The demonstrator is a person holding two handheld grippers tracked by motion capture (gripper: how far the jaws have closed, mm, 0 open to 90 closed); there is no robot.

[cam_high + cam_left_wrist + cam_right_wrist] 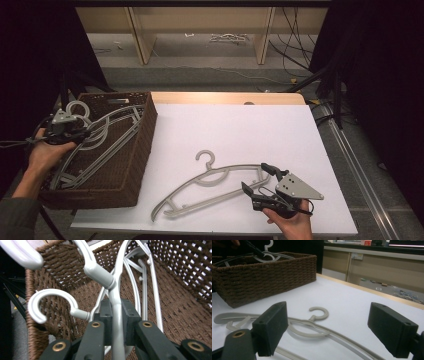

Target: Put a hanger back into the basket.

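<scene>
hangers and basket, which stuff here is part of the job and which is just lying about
Part of the job:
- hanger in the basket, clamped in the left hand-held gripper
- brown wicker basket, with another hanger inside
- hanger on the table, by the open right hand-held gripper

Lying about:
- cables on the floor
- wooden shelf frame behind the table
</scene>
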